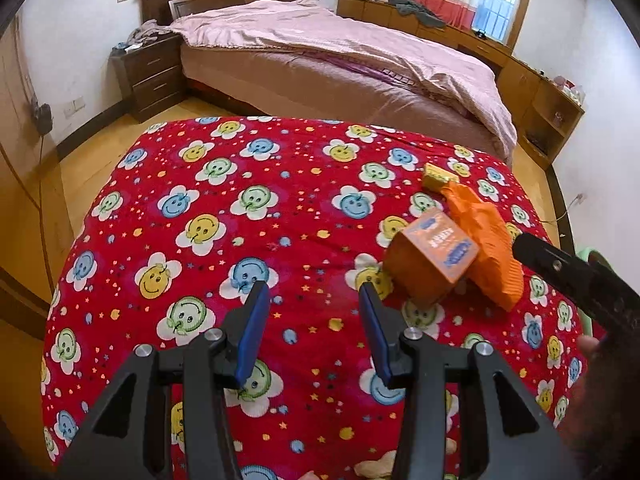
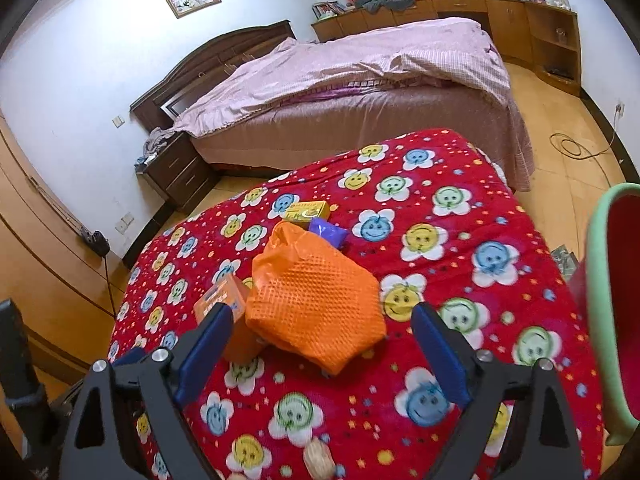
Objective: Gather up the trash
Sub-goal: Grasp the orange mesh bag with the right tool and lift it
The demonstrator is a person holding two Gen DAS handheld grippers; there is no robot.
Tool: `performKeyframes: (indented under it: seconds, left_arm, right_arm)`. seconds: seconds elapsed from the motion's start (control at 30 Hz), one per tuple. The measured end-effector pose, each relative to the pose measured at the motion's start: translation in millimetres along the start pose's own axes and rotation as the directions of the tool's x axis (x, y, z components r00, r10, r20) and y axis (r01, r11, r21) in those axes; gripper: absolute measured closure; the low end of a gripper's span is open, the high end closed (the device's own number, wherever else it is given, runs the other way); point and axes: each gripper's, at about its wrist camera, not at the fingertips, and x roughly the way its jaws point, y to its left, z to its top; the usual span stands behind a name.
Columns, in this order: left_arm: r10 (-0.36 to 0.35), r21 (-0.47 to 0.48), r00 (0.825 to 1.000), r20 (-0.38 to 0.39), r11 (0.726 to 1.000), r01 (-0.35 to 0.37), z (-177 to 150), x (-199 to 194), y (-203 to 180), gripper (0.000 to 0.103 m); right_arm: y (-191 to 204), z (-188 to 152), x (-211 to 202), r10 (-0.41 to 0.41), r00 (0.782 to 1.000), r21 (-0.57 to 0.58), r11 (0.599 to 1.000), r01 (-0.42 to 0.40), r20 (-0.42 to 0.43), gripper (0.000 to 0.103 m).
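A crumpled orange plastic bag (image 2: 316,304) lies on the red flower-print blanket (image 2: 460,264), also in the left wrist view (image 1: 488,248). An orange carton (image 1: 434,256) stands against it, also in the right wrist view (image 2: 224,300). A yellow box (image 2: 308,211) and a purple packet (image 2: 328,232) lie just beyond. My right gripper (image 2: 322,332) is open, its jaws on either side of the orange bag's near end. My left gripper (image 1: 314,300) is open and empty, hovering over the blanket left of the carton.
A green bin with a red liner (image 2: 612,312) stands at the right edge. A crumpled beige scrap (image 2: 318,458) lies on the blanket's near side. A bed with a pink cover (image 1: 340,48), a nightstand (image 1: 150,76) and wooden cabinets (image 1: 532,88) stand behind.
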Motion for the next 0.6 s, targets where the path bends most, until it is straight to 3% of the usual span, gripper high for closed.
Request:
performKeyframes:
  seconds: [0.33,0.5,0.6]
  left_arm:
    - [-0.006,-0.011,1.000,-0.009,1.000,0.006,-1,9,6,0.057]
    - [-0.022,-0.008,1.000,-0.010,1.000,0.022,0,9,2,0.057]
    - [-0.037,-0.007,0.999,-0.010,0.999,0.036,0,8,-2,0.057]
  right_arm:
    - [4,7,38,-0.030,0.998,0.022,0.999,0.031,-0.059,0.012]
    - [-1,8,36,-0.014,0.998,0.042,0.999,0.016,-0.055,0.033]
    - [-6,7,34,-0.036,0.997,0.033,0.999,0.039,-0.071,0.055]
